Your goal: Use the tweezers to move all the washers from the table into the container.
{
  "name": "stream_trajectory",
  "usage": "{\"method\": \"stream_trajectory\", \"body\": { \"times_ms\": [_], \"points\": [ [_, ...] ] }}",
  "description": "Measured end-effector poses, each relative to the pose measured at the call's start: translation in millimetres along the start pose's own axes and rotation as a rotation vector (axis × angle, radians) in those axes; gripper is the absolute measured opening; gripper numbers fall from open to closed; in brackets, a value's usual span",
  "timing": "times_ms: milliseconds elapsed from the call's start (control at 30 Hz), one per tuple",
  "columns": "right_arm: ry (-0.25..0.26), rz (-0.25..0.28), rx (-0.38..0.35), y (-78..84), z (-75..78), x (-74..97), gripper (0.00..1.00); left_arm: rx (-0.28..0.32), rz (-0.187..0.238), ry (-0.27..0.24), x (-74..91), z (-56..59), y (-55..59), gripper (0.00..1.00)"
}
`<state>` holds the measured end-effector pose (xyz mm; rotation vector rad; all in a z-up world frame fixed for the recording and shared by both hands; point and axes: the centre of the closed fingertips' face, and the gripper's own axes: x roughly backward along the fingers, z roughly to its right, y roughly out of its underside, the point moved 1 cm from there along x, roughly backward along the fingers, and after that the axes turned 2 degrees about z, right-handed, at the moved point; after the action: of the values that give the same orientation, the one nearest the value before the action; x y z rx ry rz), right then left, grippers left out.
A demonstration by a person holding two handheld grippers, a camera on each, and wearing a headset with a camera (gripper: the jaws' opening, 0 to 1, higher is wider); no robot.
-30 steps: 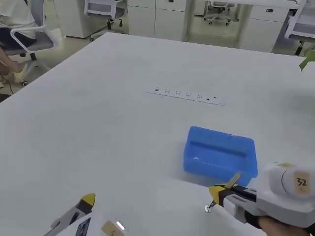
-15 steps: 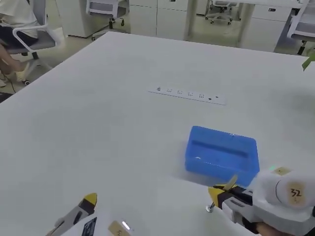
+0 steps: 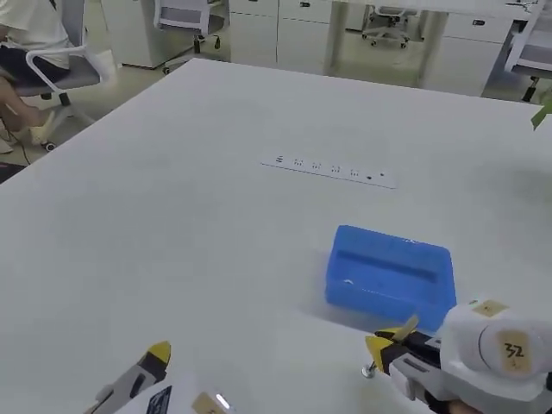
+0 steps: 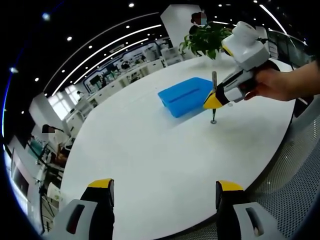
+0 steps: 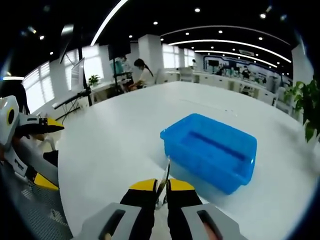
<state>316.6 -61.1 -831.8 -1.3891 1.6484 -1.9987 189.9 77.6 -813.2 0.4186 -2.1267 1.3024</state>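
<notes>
The blue container (image 3: 390,276) stands on the white table (image 3: 190,224), right of centre. My right gripper (image 3: 385,344) hovers just in front of it, shut on the metal tweezers (image 3: 371,366), whose tip touches the table. In the right gripper view, the tweezers (image 5: 165,179) stick out between the closed jaws toward the container (image 5: 210,150). My left gripper (image 4: 165,186) is open and holds nothing, and it looks across at the right gripper (image 4: 220,97), the upright tweezers (image 4: 213,100) and the container (image 4: 187,95). One yellow fingertip (image 3: 157,351) shows at the lower left. I cannot make out a washer at the tweezers' tip.
A flat white power strip (image 3: 328,170) lies on the table beyond the container. Office chairs (image 3: 185,17) and desks stand past the far edge. A green plant (image 4: 207,37) is beyond the container. The table's near edge runs close under both grippers.
The right gripper has sunk slightly toward the near edge, with the tweezers' tip staying on the same spot of the table. The left gripper has barely moved.
</notes>
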Motion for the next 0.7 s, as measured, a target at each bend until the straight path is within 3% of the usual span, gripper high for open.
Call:
{"method": "stream_trajectory", "body": {
  "times_ms": [133, 367, 600, 700],
  "points": [
    [0.006, 0.005, 0.033, -1.5, -0.2, 1.5, 0.04, -0.001, 0.001, 0.000, -0.1, -0.1, 0.0, 0.85],
    [0.001, 0.000, 0.012, 0.4, 0.4, 0.4, 0.04, -0.002, -0.002, -0.004, -0.1, -0.7, 0.7, 0.85],
    [-0.013, -0.012, 0.035, 1.4, -1.6, 1.6, 0.03, -0.003, -0.003, -0.005, 0.1, -0.9, 0.8, 0.85],
    [-0.028, -0.022, 0.000, 1.2, -1.2, 2.6, 0.03, -0.001, -0.001, -0.005, 0.3, -1.0, 0.4, 0.85]
  ]
}}
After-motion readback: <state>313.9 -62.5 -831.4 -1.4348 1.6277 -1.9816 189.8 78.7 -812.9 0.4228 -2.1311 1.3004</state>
